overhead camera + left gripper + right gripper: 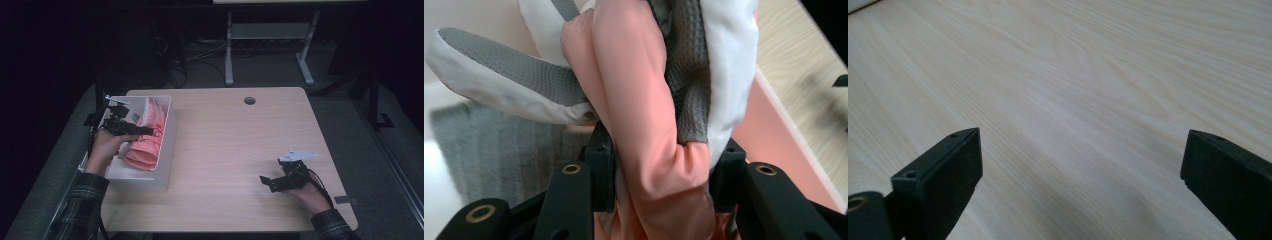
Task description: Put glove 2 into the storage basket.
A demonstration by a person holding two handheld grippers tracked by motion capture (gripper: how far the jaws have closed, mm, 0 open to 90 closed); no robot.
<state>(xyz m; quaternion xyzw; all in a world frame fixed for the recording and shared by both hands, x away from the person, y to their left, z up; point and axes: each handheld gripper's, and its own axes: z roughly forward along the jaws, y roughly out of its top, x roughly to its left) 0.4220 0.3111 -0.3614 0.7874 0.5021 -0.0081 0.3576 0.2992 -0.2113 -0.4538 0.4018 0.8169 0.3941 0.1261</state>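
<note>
Left claw (659, 185) clamped on pink cloth (639, 125), over white bin (167, 150) — right claw (1080, 175) agape

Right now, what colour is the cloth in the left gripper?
Salmon pink cloth with grey waffle and white panels; clearest in the left gripper view.

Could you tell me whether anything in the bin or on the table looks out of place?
Nothing looks spilled or damaged. The pink and grey cloths lie bunched and uneven in the white bin at the table's left edge, and the left tool has a fold of them between its jaws. The right tool is open over bare wood.
</note>
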